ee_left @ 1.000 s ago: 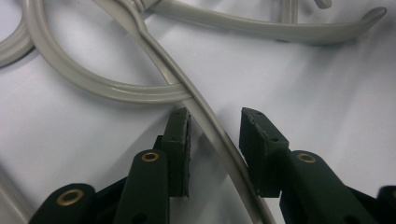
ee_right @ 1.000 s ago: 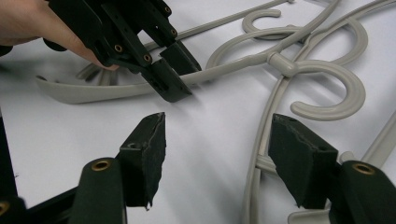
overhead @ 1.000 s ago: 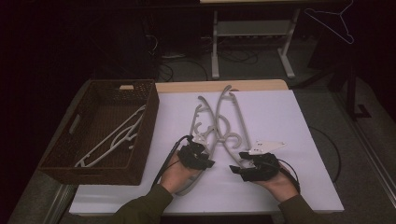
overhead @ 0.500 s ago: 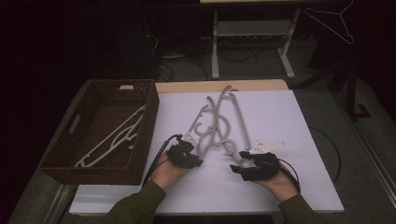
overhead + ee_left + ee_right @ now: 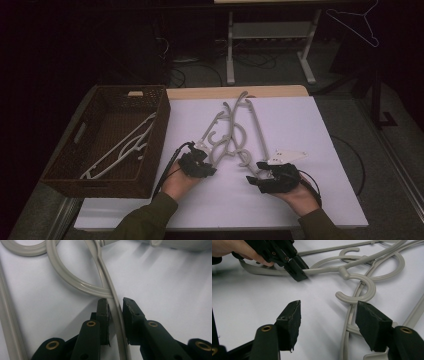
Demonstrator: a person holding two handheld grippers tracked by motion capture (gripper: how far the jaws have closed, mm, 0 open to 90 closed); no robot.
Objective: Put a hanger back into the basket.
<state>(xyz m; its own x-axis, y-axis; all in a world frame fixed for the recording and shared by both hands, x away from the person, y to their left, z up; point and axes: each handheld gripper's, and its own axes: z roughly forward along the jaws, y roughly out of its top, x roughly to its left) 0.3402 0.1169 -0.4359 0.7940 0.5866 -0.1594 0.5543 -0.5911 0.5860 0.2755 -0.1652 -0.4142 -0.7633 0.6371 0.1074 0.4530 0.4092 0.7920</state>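
Gripping a grey hanger point(image 5: 117, 315) on the white table point(image 5: 320, 200) with our left gripper point(image 5: 115, 315), we are holding our right gripper point(image 5: 328, 320) open; brown basket point(image 5: 155, 145) alongside, no writing readable.

The high view looks forward and down from above the person's side of the table point(image 5: 310, 130), far enough back to take in the basket point(image 5: 107, 140) and the floor beyond. The left gripper view sits very close over the white surface, looking along its own jaws at a hanger point(image 5: 110, 290) arm. The right gripper view is low and near too — it faces across the tangled hangers toward the left gripper point(image 5: 295, 271), so both share that patch.
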